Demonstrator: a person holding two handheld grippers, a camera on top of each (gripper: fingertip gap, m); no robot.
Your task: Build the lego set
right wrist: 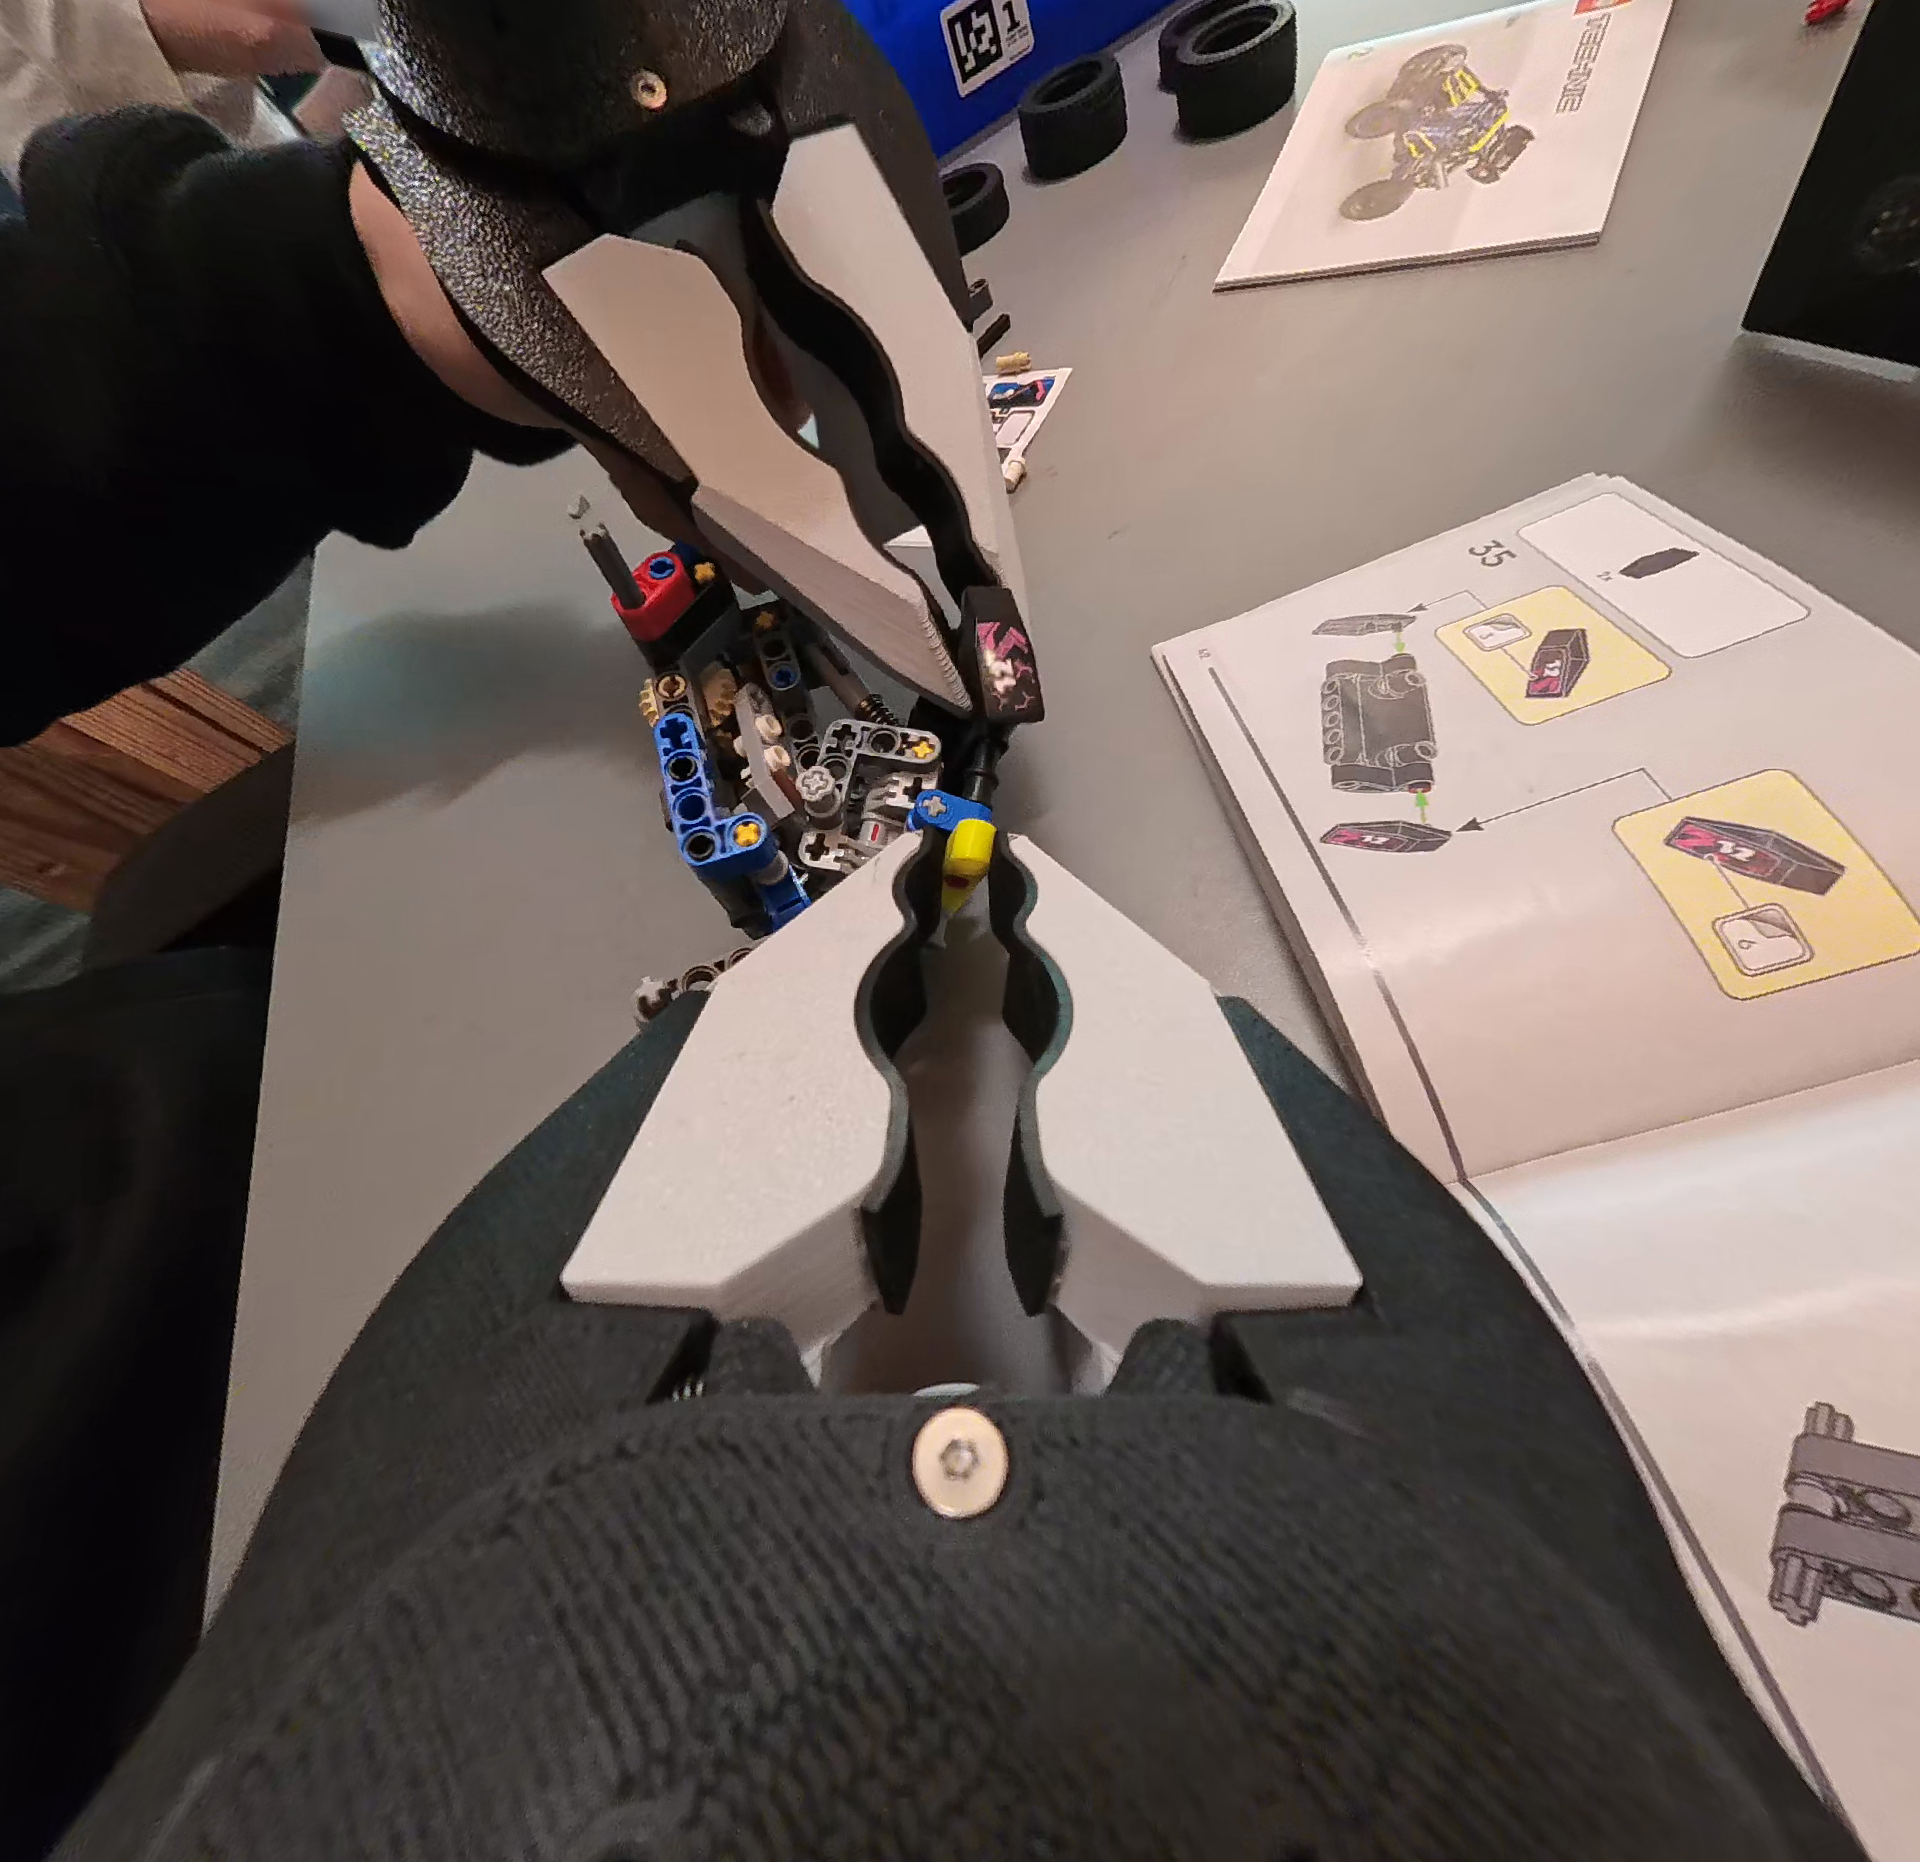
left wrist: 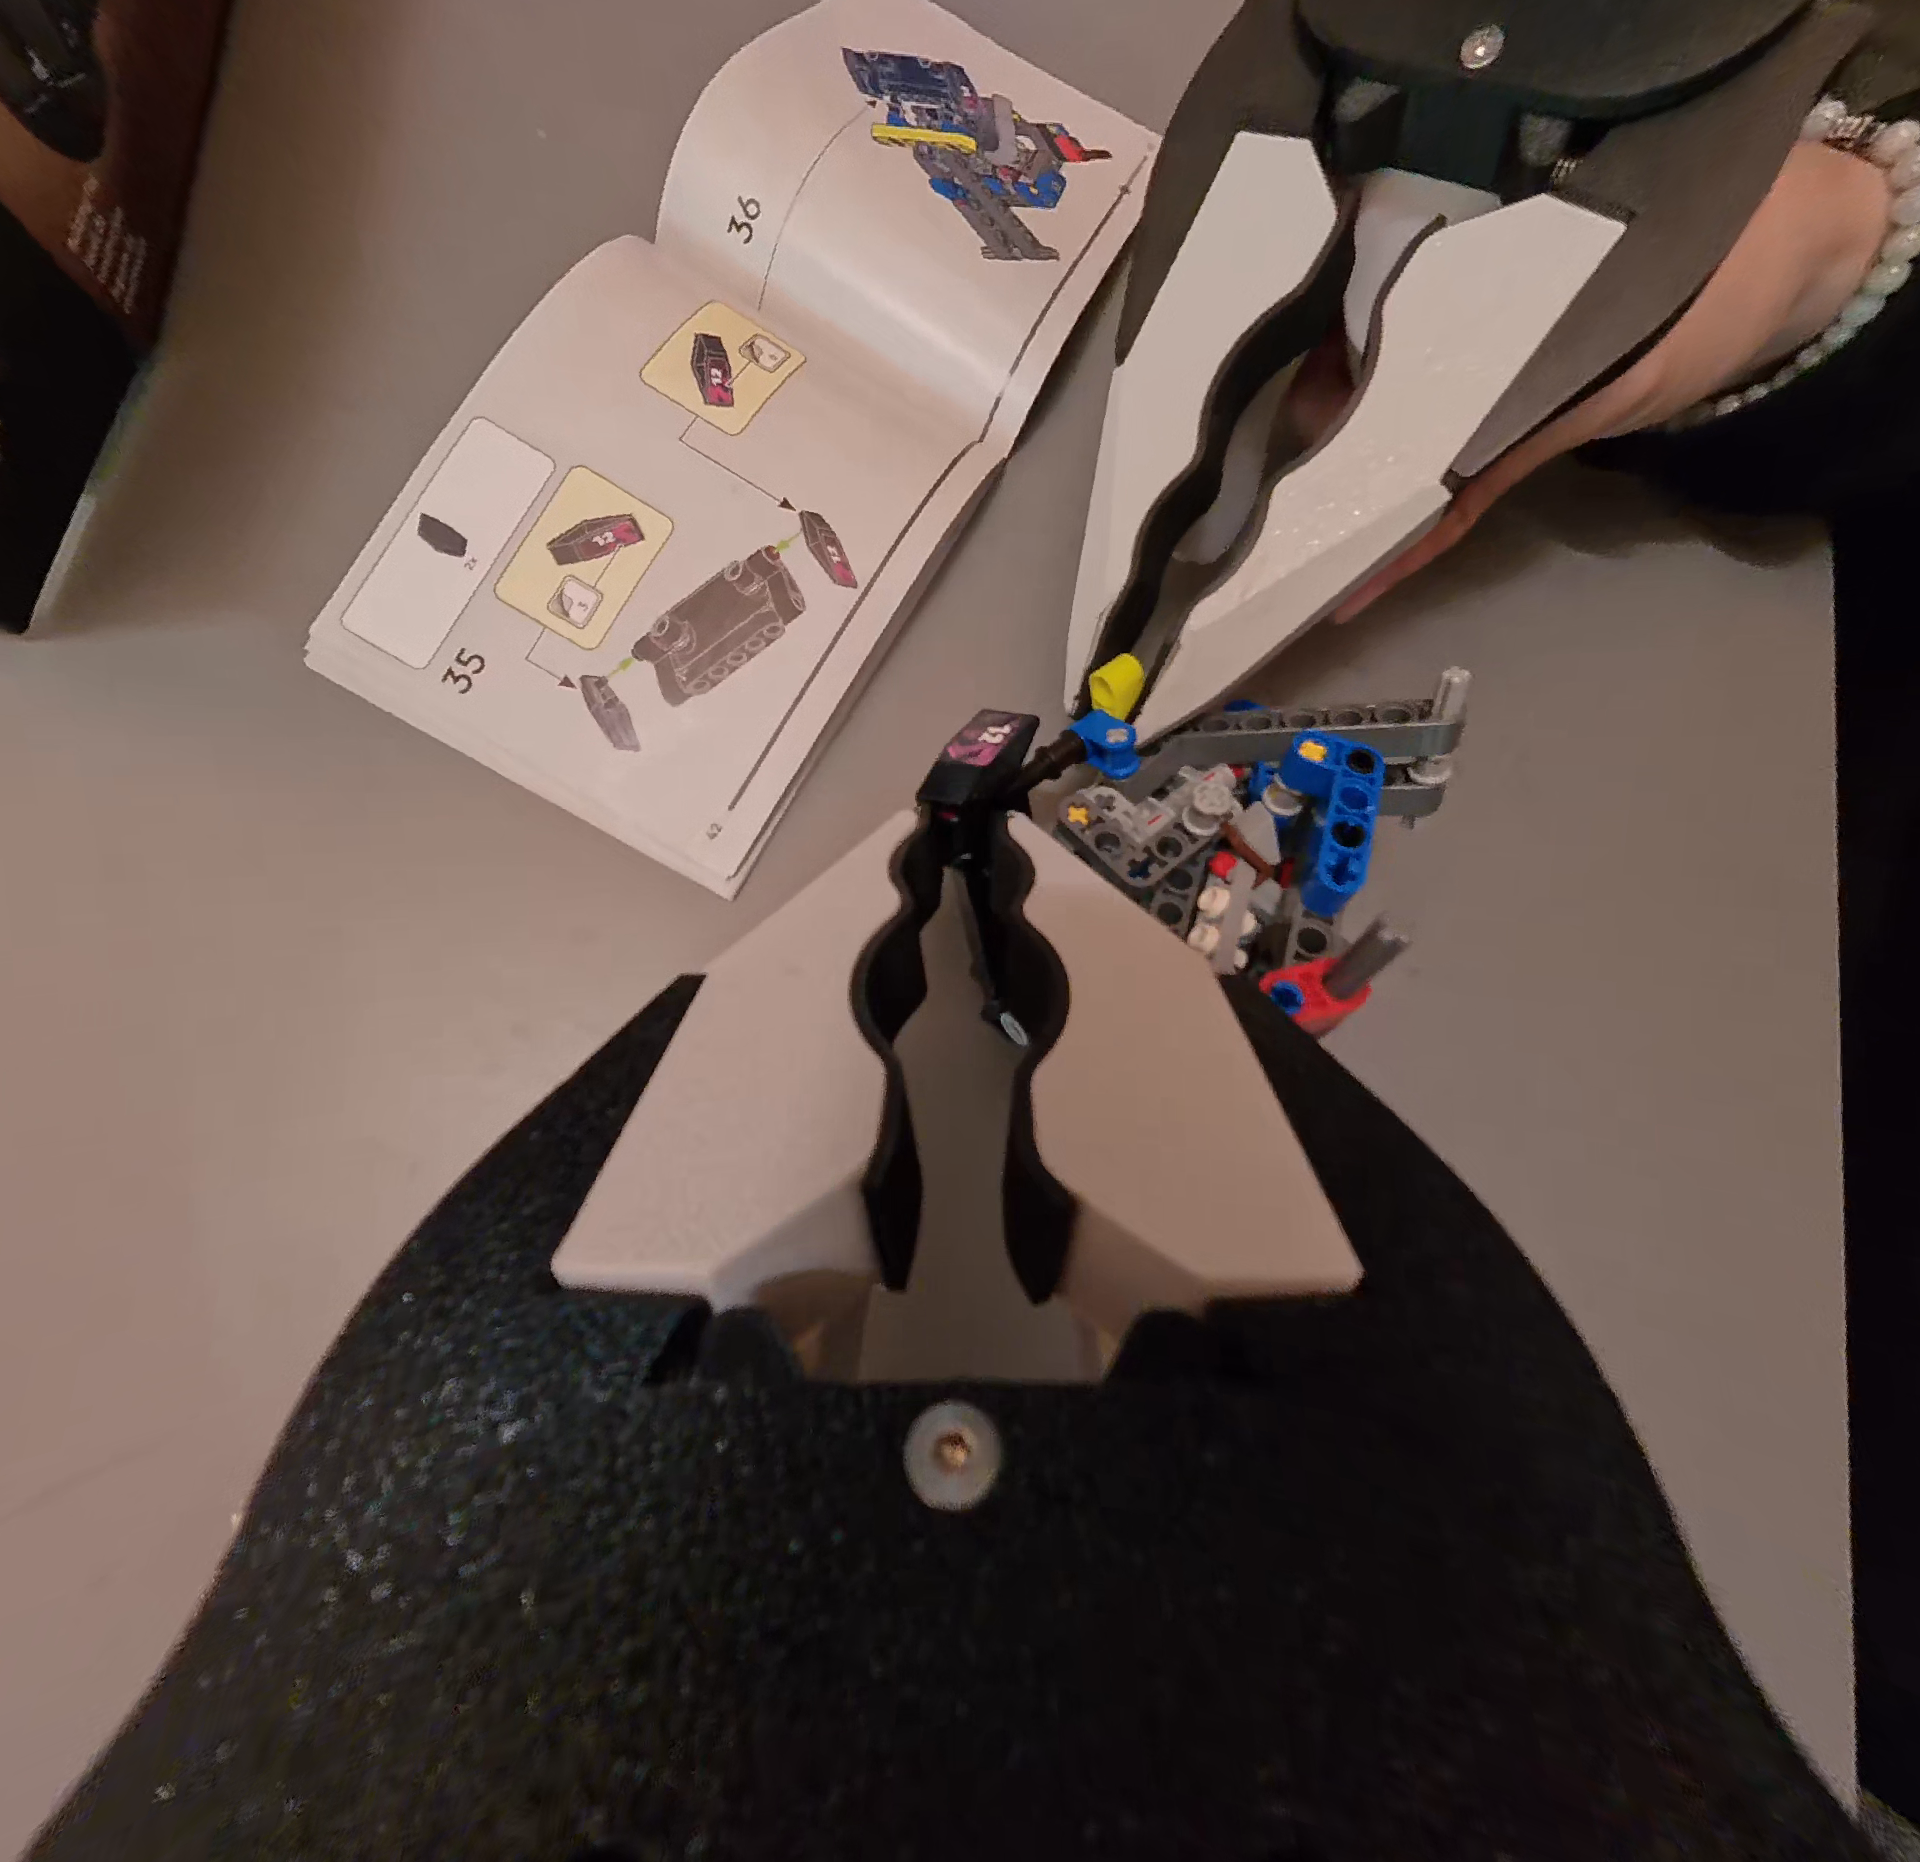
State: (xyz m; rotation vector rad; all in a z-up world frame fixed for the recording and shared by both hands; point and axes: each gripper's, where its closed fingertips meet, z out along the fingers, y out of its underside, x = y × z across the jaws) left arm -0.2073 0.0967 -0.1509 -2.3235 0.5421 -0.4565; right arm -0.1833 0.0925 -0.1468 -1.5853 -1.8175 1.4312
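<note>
My left gripper (left wrist: 964, 825) is shut on a small black brick piece with a pink sticker (left wrist: 985, 747); the piece's thin black stem runs back between the pads. My right gripper (right wrist: 961, 854) is shut on a yellow piece (right wrist: 968, 844). A short black axle (right wrist: 980, 773) and a blue connector (right wrist: 935, 806) join the two pieces. Both grippers meet tip to tip just above a grey, blue and red brick model (left wrist: 1268, 846) on the table. The right gripper also shows in the left wrist view (left wrist: 1117, 698), and the left gripper in the right wrist view (right wrist: 977, 674).
An open instruction booklet (left wrist: 727, 441) lies beside the model; it also shows in the right wrist view (right wrist: 1558, 825). Farther off are a closed booklet (right wrist: 1455, 119), several black tyres (right wrist: 1070, 113), a blue box (right wrist: 987, 25) and a sticker sheet (right wrist: 1023, 410). A dark box (left wrist: 62, 254) stands at the left. Left and right tips are no more than a few centimetres apart.
</note>
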